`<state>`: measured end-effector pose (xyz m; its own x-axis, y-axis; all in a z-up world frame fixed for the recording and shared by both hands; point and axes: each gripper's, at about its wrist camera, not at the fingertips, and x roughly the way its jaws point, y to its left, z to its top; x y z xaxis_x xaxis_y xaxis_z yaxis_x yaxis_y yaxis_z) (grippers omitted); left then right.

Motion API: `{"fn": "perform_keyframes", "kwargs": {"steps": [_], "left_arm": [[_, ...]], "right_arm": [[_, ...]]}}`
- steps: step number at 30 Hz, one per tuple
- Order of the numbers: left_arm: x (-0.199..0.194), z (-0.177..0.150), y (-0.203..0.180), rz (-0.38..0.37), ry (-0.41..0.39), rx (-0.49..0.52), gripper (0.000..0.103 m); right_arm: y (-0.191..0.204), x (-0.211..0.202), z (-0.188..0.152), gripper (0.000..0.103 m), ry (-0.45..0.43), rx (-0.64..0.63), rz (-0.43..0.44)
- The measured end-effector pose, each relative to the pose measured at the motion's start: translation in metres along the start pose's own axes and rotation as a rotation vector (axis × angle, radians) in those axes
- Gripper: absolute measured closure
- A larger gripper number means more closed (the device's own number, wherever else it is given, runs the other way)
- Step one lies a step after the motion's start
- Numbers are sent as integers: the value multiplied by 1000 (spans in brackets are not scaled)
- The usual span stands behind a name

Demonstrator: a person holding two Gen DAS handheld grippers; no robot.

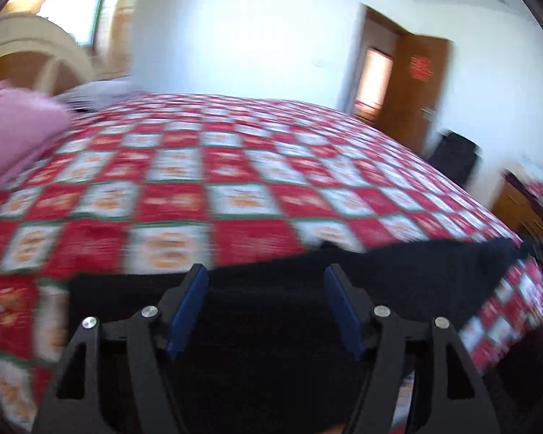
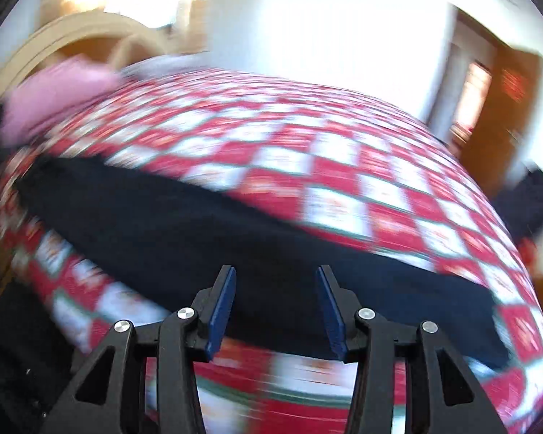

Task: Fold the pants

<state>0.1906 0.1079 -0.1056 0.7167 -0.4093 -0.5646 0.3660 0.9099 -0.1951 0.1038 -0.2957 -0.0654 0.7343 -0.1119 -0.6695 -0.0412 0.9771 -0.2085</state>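
Pants (image 2: 235, 238), black, lie flat along the near edge of the bed, directly under both of my grippers. My left gripper (image 1: 266, 275) stands with its jaws apart over the dark cloth, nothing pinched between the blue pads (image 1: 188, 311). My right gripper (image 2: 276, 275) is likewise parted above the fabric, gripping nothing. Beyond the pants I see the red-and-white checked bedspread (image 1: 235, 166) running away from me. At its far left rests a pink pillow (image 1: 14, 133). Farther off stands a brown door (image 1: 421, 83), ajar. Both views are blurred.
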Motion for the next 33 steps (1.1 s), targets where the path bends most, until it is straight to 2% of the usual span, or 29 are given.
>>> {"fn": "perform_keyframes", "kwargs": {"steps": [3, 5, 7, 10, 13, 15, 17, 18, 19, 22, 26, 27, 30, 32, 33], "left_arm": [[17, -6, -38, -108, 33, 56, 34], [32, -15, -67, -198, 77, 88, 34], [39, -24, -87, -245, 103, 120, 34], [43, -41, -116, -291, 139, 202, 34], [51, -52, -128, -298, 177, 264, 34], [55, -55, -127, -298, 185, 263, 34], [57, -54, -124, -319, 175, 248, 33], [57, -52, -122, -330, 177, 237, 33], [58, -52, -122, -336, 177, 229, 33], [58, -52, -118, -359, 179, 191, 33], [58, -55, -121, -350, 170, 204, 33], [59, -55, -121, -346, 168, 206, 33], [59, -55, -122, -340, 168, 208, 32], [57, -54, -122, -339, 172, 201, 32], [56, -54, -122, -339, 173, 199, 32]], "right_arm": [[-76, -3, 8, 55, 2, 184, -130], [-115, 3, 9, 55, 40, 280, -177], [-154, 16, 5, 55, 90, 387, -184], [-186, 40, -3, 55, 156, 475, -143], [-199, 60, -14, 55, 203, 527, -84], [-208, 74, -20, 55, 233, 569, -30], [-210, 81, -21, 58, 235, 582, -21], [-210, 81, -20, 73, 234, 570, -22], [-210, 80, -18, 82, 229, 567, -18], [-205, 73, -5, 88, 175, 527, -29], [-200, 60, 16, 88, 69, 474, -63], [-201, 64, 19, 88, 66, 475, -65], [-204, 92, 14, 88, 176, 449, -96], [-210, 102, 4, 73, 221, 453, -142], [-214, 100, 0, 62, 217, 470, -158]]}}
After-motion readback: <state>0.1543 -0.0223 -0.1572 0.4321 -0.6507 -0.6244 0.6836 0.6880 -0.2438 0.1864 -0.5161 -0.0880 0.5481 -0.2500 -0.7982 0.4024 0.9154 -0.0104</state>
